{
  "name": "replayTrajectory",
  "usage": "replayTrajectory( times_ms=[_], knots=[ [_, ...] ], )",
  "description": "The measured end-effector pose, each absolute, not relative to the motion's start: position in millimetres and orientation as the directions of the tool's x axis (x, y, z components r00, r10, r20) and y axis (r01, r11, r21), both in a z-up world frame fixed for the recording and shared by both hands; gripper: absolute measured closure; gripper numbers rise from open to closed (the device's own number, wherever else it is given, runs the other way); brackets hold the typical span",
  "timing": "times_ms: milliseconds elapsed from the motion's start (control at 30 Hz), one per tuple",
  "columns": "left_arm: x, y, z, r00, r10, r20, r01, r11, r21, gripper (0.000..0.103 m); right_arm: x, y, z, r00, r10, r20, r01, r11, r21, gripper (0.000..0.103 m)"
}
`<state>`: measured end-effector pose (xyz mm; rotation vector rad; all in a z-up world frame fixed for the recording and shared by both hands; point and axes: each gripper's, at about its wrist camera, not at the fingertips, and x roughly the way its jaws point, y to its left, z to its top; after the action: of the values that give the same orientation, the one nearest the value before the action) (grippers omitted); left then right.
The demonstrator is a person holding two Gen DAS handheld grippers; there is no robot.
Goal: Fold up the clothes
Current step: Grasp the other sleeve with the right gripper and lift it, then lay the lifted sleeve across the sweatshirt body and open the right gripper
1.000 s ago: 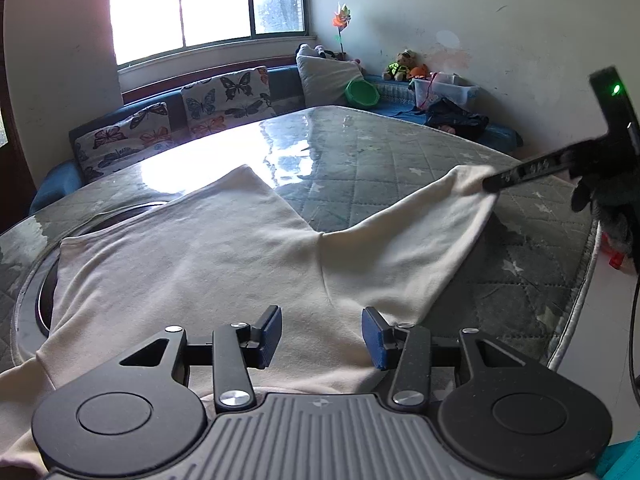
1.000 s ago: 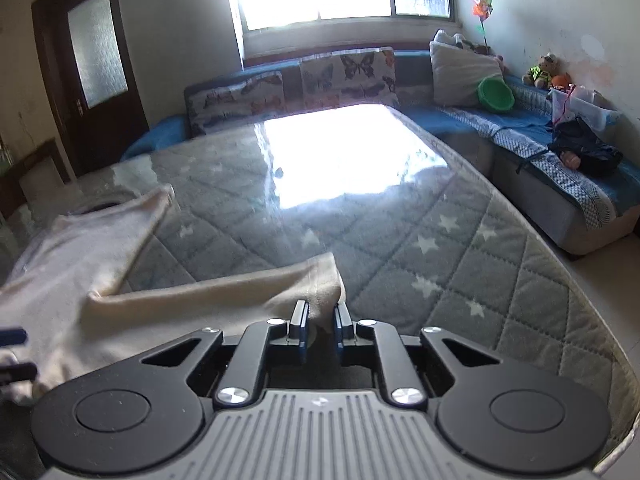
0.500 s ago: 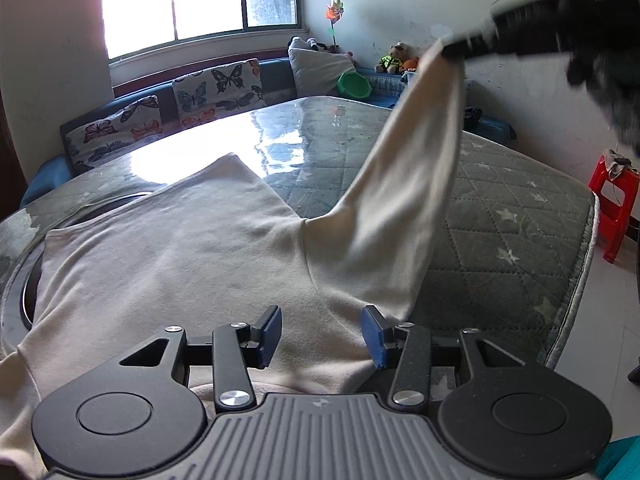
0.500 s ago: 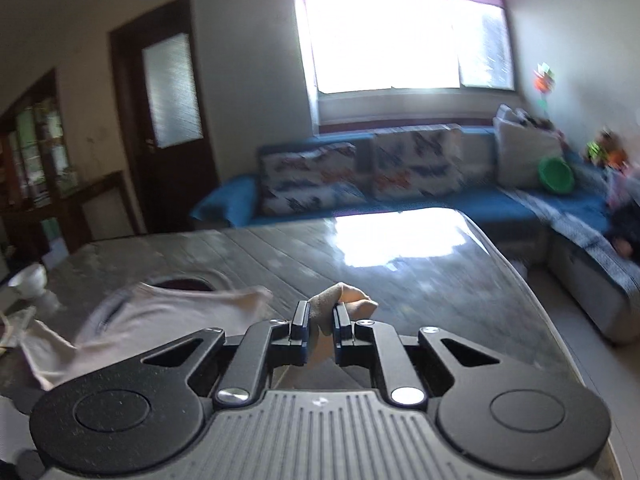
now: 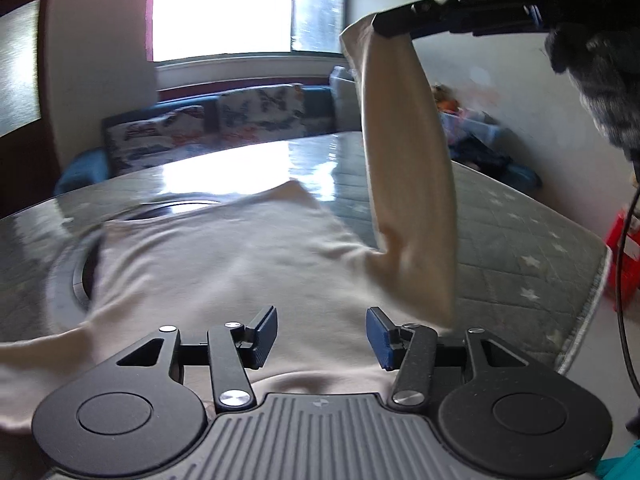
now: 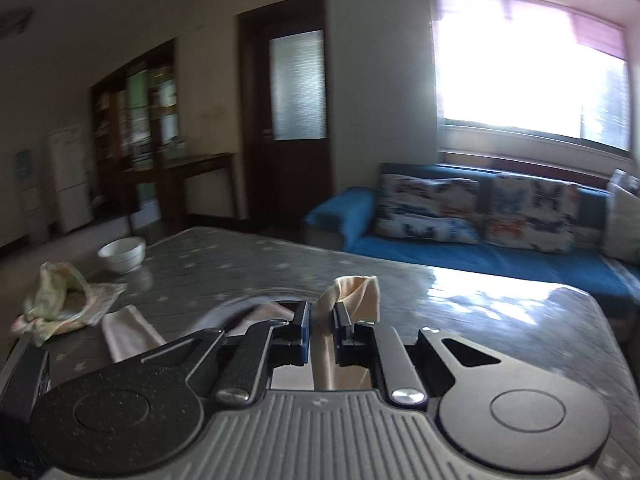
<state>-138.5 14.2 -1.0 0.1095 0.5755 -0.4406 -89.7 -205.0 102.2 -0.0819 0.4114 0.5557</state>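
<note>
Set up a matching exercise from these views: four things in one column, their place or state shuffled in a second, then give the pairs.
1. left claw
2. right claw
3. white bowl
4. cream shirt's sleeve

A. lifted above the table
B. open, holding nothing
C. shut on the sleeve end
D. standing on the table's far side

Pairs: 1-B, 2-C, 3-D, 4-A

The left wrist view sits low and close over the cream garment on the worktop, looking along the left gripper toward the window and sofa. The right wrist view looks from higher up, along the right gripper, across the worktop toward the door. Both views share the garment, worktop, sofa and window; the left view also catches the right gripper from outside.
</note>
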Motion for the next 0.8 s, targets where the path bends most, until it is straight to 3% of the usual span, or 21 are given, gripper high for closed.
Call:
replayTrajectory(
  times_ms=[433,500,600,800],
  knots=[
    [-149.8,94.7,-8.1,0.796,-0.235,-0.558,0.224,0.971,-0.090,0.048,-71.7,-86.5,37.3,0.568,0.588,-0.575,-0.687,0.724,0.062,0.093],
    [-151.0,96.5,-10.1,0.795,-0.229,-0.562,0.214,0.972,-0.093,0.048,-74.5,-76.8,25.8,0.539,0.592,-0.599,-0.700,0.710,0.072,0.091],
    [-150.2,98.5,-12.0,0.794,-0.222,-0.566,0.202,0.974,-0.099,0.048,-79.9,-66.8,14.4,0.503,0.602,-0.620,-0.720,0.689,0.085,0.081],
    [-144.8,100.5,-11.5,0.801,-0.219,-0.557,0.194,0.975,-0.104,0.048,-83.4,-85.0,10.2,0.517,0.560,-0.647,-0.704,0.708,0.051,0.081]
  ],
)
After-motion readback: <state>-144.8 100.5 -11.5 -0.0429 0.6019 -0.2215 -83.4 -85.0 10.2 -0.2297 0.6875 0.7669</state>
